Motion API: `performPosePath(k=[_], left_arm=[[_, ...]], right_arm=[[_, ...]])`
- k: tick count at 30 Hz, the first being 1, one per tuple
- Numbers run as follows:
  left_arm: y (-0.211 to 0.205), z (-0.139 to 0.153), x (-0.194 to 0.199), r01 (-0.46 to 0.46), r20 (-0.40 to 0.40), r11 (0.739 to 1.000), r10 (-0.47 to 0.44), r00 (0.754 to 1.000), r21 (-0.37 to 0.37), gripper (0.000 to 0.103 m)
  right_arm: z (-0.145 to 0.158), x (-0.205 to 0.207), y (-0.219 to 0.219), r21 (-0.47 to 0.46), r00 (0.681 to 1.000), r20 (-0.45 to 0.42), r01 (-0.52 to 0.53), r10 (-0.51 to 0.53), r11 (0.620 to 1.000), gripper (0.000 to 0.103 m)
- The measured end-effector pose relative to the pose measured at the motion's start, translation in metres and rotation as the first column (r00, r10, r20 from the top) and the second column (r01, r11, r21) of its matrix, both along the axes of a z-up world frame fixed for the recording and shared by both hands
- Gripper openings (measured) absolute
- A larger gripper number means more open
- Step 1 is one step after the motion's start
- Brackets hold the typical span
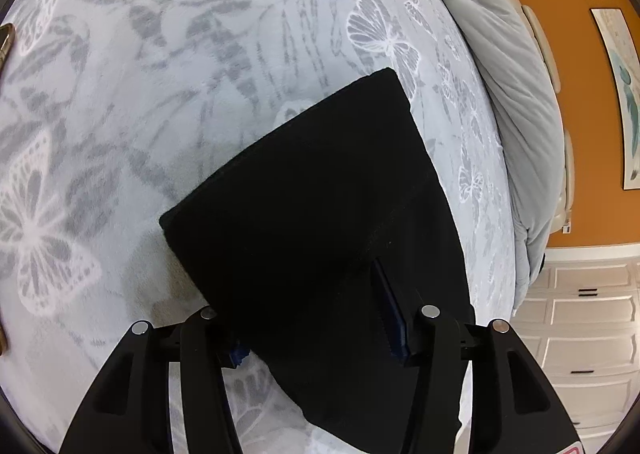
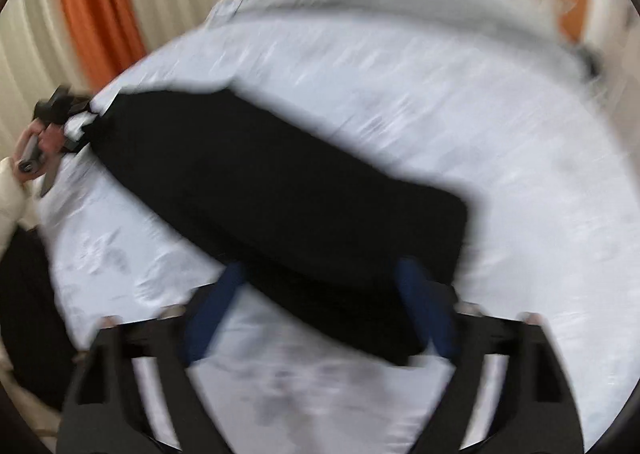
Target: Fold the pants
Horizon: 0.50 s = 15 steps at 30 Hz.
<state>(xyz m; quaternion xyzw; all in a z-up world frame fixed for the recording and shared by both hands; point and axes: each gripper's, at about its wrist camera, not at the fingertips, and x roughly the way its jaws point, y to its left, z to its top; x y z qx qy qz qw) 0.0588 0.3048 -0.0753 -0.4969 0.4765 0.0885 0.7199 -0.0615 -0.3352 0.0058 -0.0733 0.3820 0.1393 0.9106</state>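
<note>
The black pants [image 1: 320,214] lie folded into a long dark band on a bed covered by a pale grey blanket [image 1: 160,94] printed with butterflies and leaves. In the left wrist view the left gripper [image 1: 316,318] stands over the near end of the pants, its fingers [image 1: 390,318] partly apart with the black cloth between them; whether the pads press on it I cannot tell. The right wrist view is smeared by blur. There the right gripper [image 2: 320,294] has its blue-padded fingers [image 2: 424,306] spread wide, straddling the near edge of the pants [image 2: 280,190] without pinching it. At the far left end of the pants the left gripper [image 2: 60,110] shows, with a hand [image 2: 36,146] behind it.
</note>
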Motion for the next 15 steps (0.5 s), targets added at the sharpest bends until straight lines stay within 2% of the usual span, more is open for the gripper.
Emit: performPosePath(k=[3,5,7,9,11,12,13,15], left_arm=[[-0.004,0.002,0.001,0.010,-0.007,1.000,-0.009,1.000,0.027,0.052],[-0.008,0.003,0.002,0.004,-0.010,0.999,-0.004,1.000,0.045,0.054],[-0.012,0.005,0.003,-0.005,-0.013,0.998,0.006,1.000,0.068,0.057],[-0.016,0.007,0.003,-0.015,-0.016,0.996,0.016,1.000,0.087,0.058],[-0.019,0.007,0.004,-0.021,-0.019,0.995,0.023,1.000,0.100,0.058],[-0.020,0.007,0.004,-0.022,-0.020,0.994,0.024,1.000,0.105,0.059],[-0.020,0.007,0.004,-0.021,-0.020,0.994,0.023,1.000,0.106,0.059],[-0.020,0.007,0.004,-0.017,-0.021,0.994,0.019,1.000,0.105,0.060]], right_arm=[[-0.001,-0.010,-0.006,-0.042,1.000,0.021,-0.010,0.011,0.999,0.095],[-0.009,-0.010,0.016,-0.111,0.998,0.014,-0.064,0.066,0.992,0.095],[-0.022,-0.005,0.054,-0.213,0.985,0.002,-0.170,0.174,0.962,0.095],[-0.032,0.001,0.087,-0.256,0.969,-0.017,-0.242,0.246,0.936,0.094],[-0.044,0.017,0.103,-0.222,0.959,-0.086,-0.282,0.269,0.933,0.080],[-0.053,0.028,0.108,-0.191,0.955,-0.142,-0.283,0.259,0.940,0.055],[-0.059,0.035,0.111,-0.172,0.952,-0.178,-0.281,0.251,0.944,0.050],[-0.064,0.042,0.112,-0.155,0.949,-0.191,-0.281,0.250,0.947,0.049]])
